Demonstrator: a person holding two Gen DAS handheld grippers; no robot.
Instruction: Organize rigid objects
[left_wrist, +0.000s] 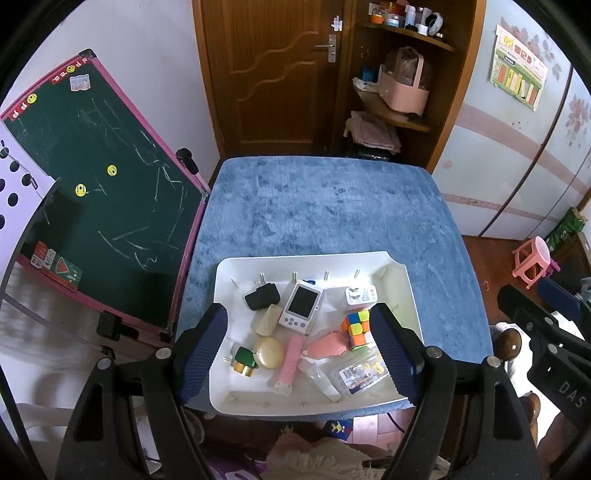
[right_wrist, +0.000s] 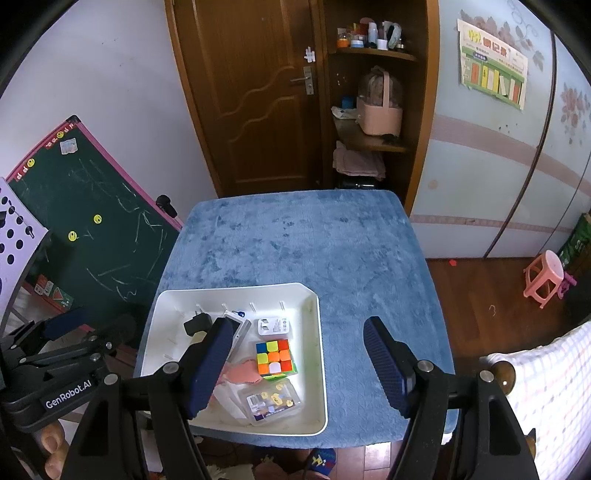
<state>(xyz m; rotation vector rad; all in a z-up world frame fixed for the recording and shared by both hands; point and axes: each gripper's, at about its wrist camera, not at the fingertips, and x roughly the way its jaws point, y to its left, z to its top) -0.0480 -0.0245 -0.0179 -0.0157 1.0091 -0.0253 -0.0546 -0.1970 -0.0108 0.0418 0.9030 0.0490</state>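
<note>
**All the small things lay in the tray**

My left gripper (left_wrist: 299, 354) and right gripper (right_wrist: 295, 365) both hung spread wide, grasping nothing. The white tray (right_wrist: 317, 369) sat at the table's (right_wrist: 332, 240) near-left corner, holding the Rubik's cube (right_wrist: 275, 356), handheld device (left_wrist: 301, 306), black charger (left_wrist: 262, 295), white plug (left_wrist: 360, 295) and pink comb (left_wrist: 290, 360), its long axis running near-to-far. Gathered there or awaiting sorting, I judged it fit either.

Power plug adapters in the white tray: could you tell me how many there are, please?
2: a black plug adapter at the white plastic tray's far left, a white plug adapter at its far right. Clutter may hide others.
</note>
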